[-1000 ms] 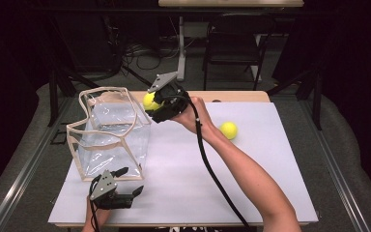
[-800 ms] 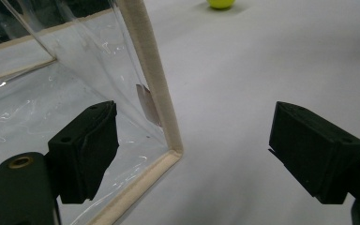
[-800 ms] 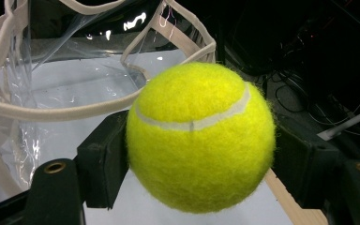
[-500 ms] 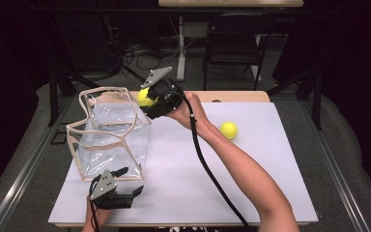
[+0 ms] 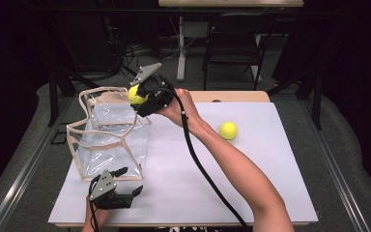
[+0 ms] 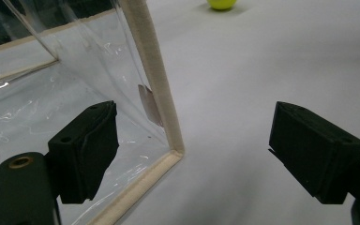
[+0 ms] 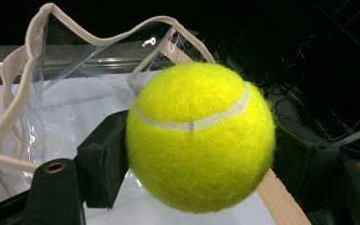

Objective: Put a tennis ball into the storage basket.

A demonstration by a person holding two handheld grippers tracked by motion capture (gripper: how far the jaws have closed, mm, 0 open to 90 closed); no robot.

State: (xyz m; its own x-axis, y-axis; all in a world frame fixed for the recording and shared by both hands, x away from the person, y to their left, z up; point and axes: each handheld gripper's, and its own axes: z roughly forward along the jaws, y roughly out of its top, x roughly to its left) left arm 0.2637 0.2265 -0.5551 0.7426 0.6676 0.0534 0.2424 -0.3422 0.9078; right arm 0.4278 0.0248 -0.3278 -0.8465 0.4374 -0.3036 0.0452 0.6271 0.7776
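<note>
1. The right gripper (image 5: 142, 99) pinches a fuzzy yellow tennis ball (image 7: 200, 136) between its two black jaws, one pad on each side of the ball.
2. In the high view that ball (image 5: 134, 94) hangs above the far right rim of the clear plastic bag with cream fabric trim (image 5: 108, 140), whose mouth gapes upward.
3. The bag stands at about 10 o'clock on the white table (image 5: 270, 183).
4. The left gripper (image 5: 125, 189) has its jaws spread wide with nothing between them, at 7 o'clock, just beside the bag's near corner (image 6: 173, 150).
5. A second yellow tennis ball (image 5: 228, 130) lies on the table at about 2 o'clock, well apart from the bag.
</note>
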